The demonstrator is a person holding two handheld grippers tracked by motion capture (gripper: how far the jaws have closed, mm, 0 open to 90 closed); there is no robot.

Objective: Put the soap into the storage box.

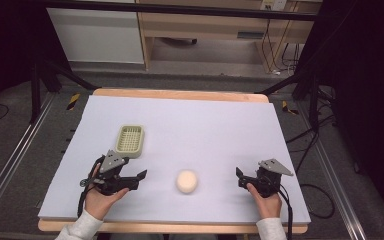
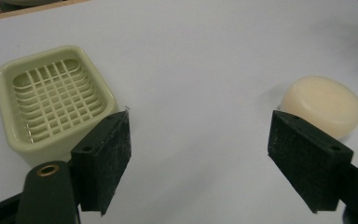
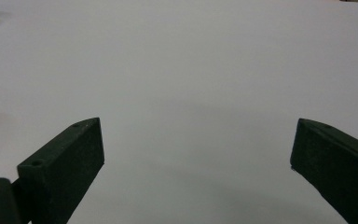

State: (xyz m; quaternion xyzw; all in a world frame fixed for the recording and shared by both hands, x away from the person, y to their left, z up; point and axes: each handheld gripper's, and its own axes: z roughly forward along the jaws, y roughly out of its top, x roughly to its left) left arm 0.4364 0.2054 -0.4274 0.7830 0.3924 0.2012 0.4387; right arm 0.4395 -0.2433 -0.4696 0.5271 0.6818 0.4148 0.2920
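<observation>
Count first: one soap (image 1: 187, 181), one dish (image 1: 130, 140), two grippers, all on one table (image 1: 215, 125). Using the soap as the landmark: the dish sits up and to the left of it, well apart, and the left gripper (image 1: 136, 179) is just left of it, not touching. The right gripper (image 1: 239, 177) is off to the soap's right, a bit farther away. The soap is a round, flat puck lying on its face, so it doesn't really have a long axis or point anywhere. The dish does: its long side runs away from the person, toward the table's far edge, open side up. Both grippers have their jaws spread wide and aren't holding anything. In the left gripper view the soap (image 2: 324, 103) sits just beyond one jaw and the dish (image 2: 51, 93) just beyond the other.
</observation>
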